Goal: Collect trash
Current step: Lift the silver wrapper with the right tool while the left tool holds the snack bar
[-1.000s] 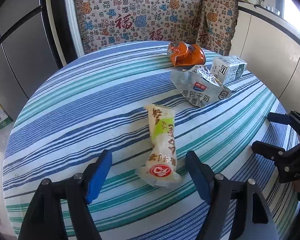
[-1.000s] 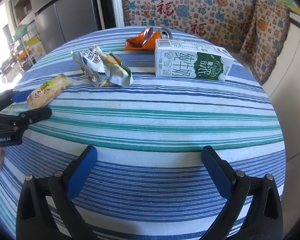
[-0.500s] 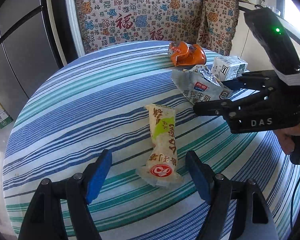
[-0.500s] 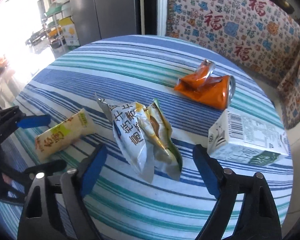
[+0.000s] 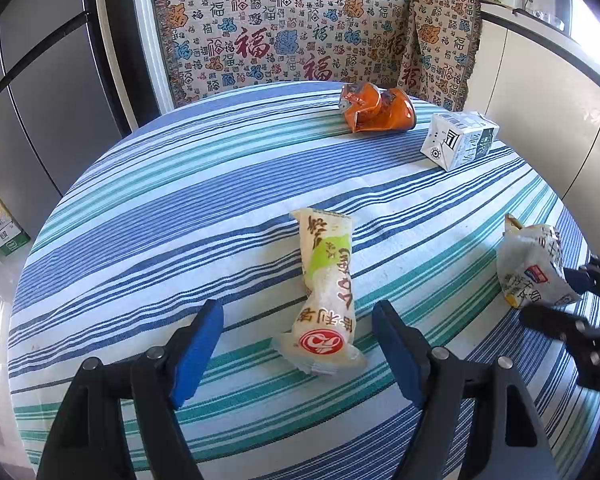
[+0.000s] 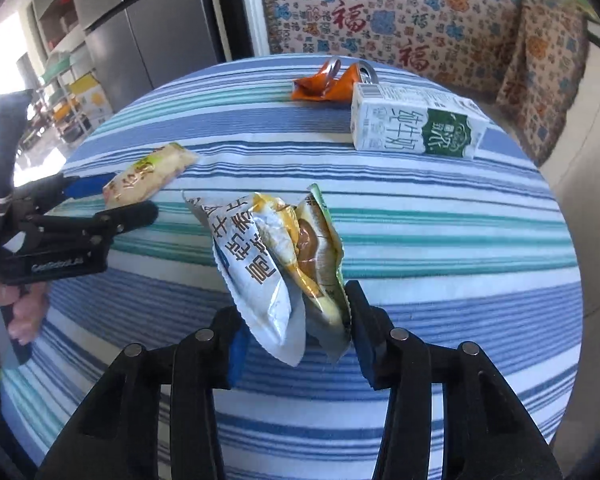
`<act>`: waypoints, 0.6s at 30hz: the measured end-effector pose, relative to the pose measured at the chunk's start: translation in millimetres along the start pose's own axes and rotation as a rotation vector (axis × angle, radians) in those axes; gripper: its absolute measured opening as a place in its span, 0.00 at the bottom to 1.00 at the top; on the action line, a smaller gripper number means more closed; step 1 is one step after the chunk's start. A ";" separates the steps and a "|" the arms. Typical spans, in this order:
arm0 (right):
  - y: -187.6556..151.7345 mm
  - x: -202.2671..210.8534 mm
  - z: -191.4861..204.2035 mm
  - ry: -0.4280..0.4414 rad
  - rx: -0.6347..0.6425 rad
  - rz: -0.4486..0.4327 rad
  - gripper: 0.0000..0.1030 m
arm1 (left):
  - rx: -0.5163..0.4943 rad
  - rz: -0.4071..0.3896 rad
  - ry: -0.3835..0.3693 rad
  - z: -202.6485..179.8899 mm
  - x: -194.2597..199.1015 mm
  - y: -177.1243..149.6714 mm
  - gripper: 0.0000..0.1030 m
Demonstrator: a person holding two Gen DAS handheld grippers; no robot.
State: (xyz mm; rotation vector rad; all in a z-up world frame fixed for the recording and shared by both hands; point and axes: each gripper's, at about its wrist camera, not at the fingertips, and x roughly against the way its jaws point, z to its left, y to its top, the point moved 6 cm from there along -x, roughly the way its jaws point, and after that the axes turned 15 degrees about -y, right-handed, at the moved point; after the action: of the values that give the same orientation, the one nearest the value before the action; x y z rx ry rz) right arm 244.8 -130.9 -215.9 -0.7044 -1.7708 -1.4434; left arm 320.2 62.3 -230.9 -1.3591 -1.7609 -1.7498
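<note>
right tongs (image 6: 296, 340) were closing on the crumpled silver wrapper (image 6: 276, 264), its lower end caught between the blue pads (image 6: 360, 344) and its body lifted off the striped tabletop (image 6: 440, 240). whether the grip was fully firm could not be told, since the jaws had not finished narrowing. left tongs (image 5: 296, 344) stood wide, holding nothing, straddling the near end of the yellow-green snack packet (image 5: 328, 280), which lay flat on the cloth between the pads without touching them. further off, at the far side of the tabletop, sat the crushed orange can (image 5: 376, 110) and, just to its right, the white milk carton (image 5: 460, 140).

judged from this, the step in hand was the pick-up of the first piece of trash. next the right side needed to finish its squeeze and carry the wrapper off to wherever trash goes; no bin showed in either view. the left side needed only to lower and close on the packet.
</note>
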 end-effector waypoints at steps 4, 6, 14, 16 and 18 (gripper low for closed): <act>2.2 3.1 1.0 0.031 0.014 0.035 0.63 | -0.014 0.028 -0.020 -0.7 2.4 -1.6 0.76; 4.6 9.0 -1.1 0.034 0.038 0.049 0.65 | -0.009 0.039 -0.068 -2.6 9.4 -2.5 0.76; 28.4 22.1 14.3 0.025 0.145 0.058 0.72 | -0.011 0.062 -0.071 -6.0 11.9 11.1 0.67; 31.5 10.6 19.5 0.003 0.185 0.088 0.69 | -0.018 0.101 -0.059 -6.9 4.2 8.9 0.33; 28.6 1.5 20.2 -0.009 0.188 0.123 0.25 | -0.010 0.117 -0.068 -7.8 1.6 5.2 0.22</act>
State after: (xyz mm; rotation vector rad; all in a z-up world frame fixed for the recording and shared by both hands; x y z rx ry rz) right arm 262.5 -105.0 -200.3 -0.7079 -1.8090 -1.1769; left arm 320.4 54.9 -224.9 -1.5103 -1.6716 -1.6716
